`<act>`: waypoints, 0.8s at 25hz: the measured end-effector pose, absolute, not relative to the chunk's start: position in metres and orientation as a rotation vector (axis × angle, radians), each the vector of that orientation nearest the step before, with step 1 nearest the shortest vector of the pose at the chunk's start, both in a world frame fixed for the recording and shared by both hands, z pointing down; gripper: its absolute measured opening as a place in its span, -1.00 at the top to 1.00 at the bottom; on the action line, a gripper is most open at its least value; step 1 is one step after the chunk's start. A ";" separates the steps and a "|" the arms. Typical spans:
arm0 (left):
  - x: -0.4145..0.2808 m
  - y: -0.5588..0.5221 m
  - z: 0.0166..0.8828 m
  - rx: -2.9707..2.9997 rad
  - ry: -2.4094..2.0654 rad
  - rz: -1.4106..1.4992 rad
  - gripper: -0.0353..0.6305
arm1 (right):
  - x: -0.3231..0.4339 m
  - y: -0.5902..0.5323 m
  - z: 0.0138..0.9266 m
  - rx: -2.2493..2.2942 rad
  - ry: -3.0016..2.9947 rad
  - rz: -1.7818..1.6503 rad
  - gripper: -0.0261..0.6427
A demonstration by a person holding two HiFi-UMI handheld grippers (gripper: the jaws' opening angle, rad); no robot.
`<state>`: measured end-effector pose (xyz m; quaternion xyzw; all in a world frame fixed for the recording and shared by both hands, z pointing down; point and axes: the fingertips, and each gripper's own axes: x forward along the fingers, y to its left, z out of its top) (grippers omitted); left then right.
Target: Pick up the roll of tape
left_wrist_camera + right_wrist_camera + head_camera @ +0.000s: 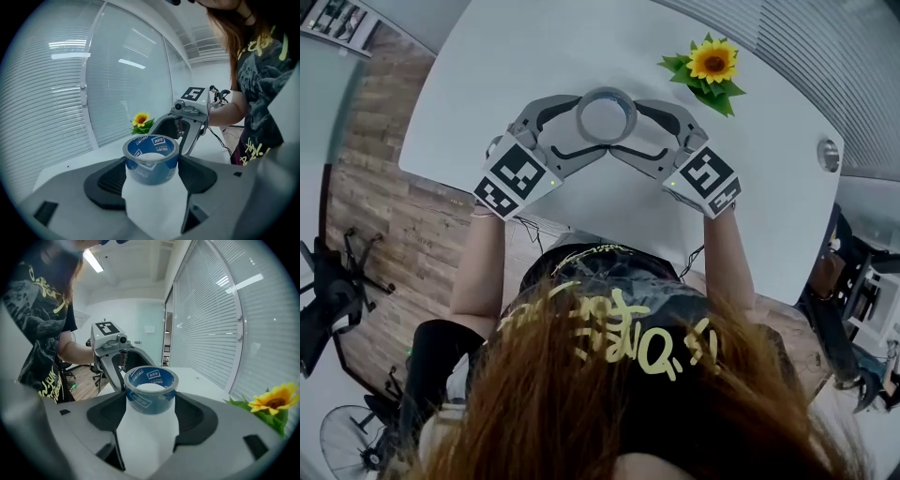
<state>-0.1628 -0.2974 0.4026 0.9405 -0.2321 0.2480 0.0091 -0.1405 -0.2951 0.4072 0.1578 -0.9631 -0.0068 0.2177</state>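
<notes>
Left claw (pixel 151 168) and right claw (pixel 150 405) meet nose to nose, each clenched on the blue roll of tape (pixel 607 118) from opposite sides, with pads against its outer wall. Roll lies flat, hole upward, apparently resting on the white surface (pixel 497 66), near the person's edge. Farther off to the right, well apart, a sunflower (pixel 711 62) lies on the same surface.
</notes>
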 end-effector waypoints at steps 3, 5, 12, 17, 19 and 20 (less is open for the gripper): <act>-0.159 -0.296 0.390 2.958 -0.719 0.755 -0.14 | -0.137 -0.293 0.394 0.451 -2.681 -0.034 -0.02; -0.157 -0.295 0.382 2.965 -0.716 0.728 -0.14 | -0.135 -0.292 0.386 0.457 -2.694 -0.035 -0.02; -0.148 -0.290 0.345 3.002 -0.701 0.611 -0.14 | -0.125 -0.287 0.348 0.482 -2.761 -0.046 -0.02; -0.144 -0.285 0.316 3.039 -0.696 0.564 -0.13 | -0.120 -0.283 0.320 0.499 -2.825 -0.060 -0.02; -0.142 -0.283 0.305 3.051 -0.694 0.539 -0.13 | -0.118 -0.280 0.308 0.505 -2.851 -0.069 -0.02; -0.141 -0.282 0.301 3.057 -0.695 0.537 -0.13 | -0.117 -0.279 0.303 0.510 -2.856 -0.080 -0.02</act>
